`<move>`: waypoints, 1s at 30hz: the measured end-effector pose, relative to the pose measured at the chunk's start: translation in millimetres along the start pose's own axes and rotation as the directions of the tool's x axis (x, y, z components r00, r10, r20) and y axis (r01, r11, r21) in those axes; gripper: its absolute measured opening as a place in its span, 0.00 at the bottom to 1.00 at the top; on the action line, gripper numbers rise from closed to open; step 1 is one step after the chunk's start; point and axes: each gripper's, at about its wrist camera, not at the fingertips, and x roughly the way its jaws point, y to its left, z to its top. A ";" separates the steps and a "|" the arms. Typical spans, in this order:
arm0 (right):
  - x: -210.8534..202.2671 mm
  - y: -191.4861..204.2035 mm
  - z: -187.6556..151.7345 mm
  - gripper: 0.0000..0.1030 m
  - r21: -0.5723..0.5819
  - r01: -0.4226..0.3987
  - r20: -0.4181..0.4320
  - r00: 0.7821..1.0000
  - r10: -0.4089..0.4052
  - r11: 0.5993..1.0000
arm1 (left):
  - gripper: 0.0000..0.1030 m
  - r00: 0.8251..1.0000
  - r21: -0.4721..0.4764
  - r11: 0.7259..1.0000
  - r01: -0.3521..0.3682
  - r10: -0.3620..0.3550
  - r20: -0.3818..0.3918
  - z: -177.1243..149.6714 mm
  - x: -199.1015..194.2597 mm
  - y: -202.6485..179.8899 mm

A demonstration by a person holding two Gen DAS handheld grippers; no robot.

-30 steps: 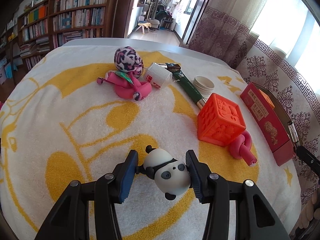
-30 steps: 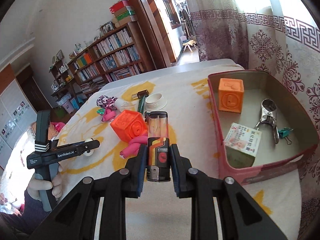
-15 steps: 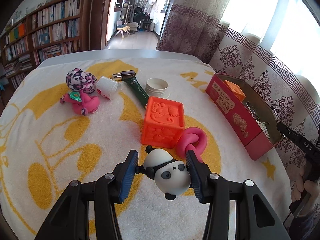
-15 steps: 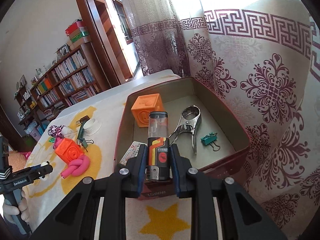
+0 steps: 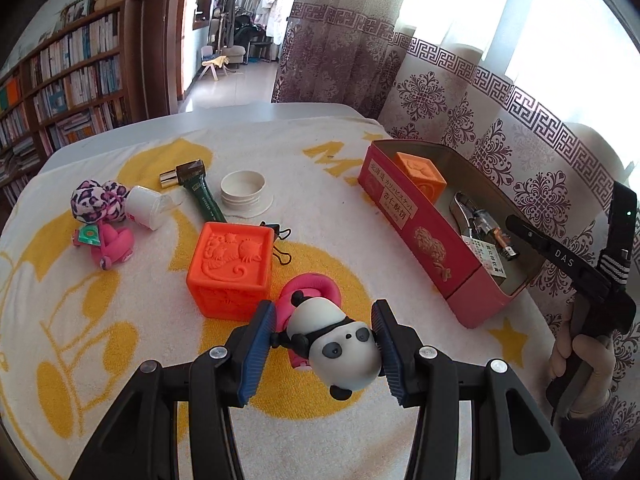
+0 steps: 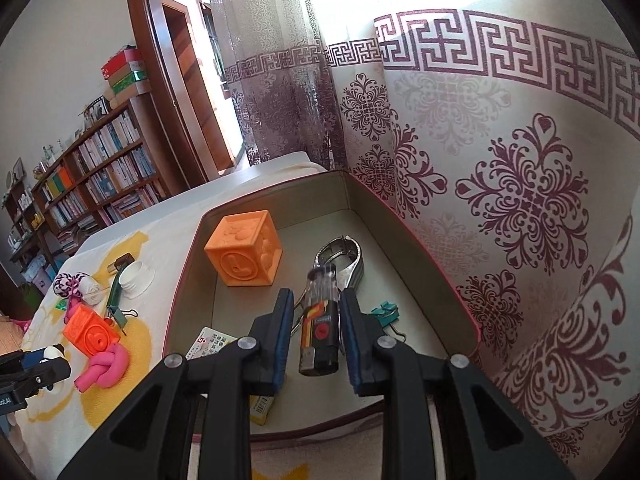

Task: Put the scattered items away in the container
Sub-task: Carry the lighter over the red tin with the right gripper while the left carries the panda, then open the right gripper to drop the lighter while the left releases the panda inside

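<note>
Setting: yellow-and-white towel point(image 5: 120, 320) spread over the tabletop, red open box point(image 5: 436, 248) at its curtain-side edge.
Change, right: the right tool point(image 6: 316, 332) has swung from over the towel to above the box, and its jaws have just been opening; the orange-and-black lighter with clear top point(image 6: 320, 320) stands between them, gaps showing on both sides.
Meaning: release into the box looks underway.
Change, left: the left tool point(image 5: 324, 344) has carried its load nearer the box.
Left tool: clamped on the black-and-white panda figurine point(image 5: 336, 344), above the towel.
</note>
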 end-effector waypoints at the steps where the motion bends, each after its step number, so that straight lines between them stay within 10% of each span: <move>1: -1.1 -1.5 0.1 0.37 0.003 0.009 0.012 1.000 -0.009 1.000 | 0.50 1.000 0.009 1.000 0.003 -0.003 -0.002 1.9 1.2 -4.0; 6: -14.6 -8.6 0.2 0.63 0.022 0.087 0.097 0.991 -0.089 0.996 | 0.50 1.000 0.068 0.997 0.023 -0.023 -0.007 17.1 10.3 -33.2; 27: -36.5 -9.1 -2.8 0.77 0.021 0.121 0.192 0.974 -0.123 0.992 | 0.50 0.984 0.109 0.979 0.173 -0.166 -0.069 95.3 94.3 -127.2; 30: -37.0 -10.6 -3.0 0.77 0.026 0.118 0.193 0.974 -0.121 0.993 | 0.63 0.980 0.079 0.979 0.189 -0.183 -0.075 96.9 97.1 -124.0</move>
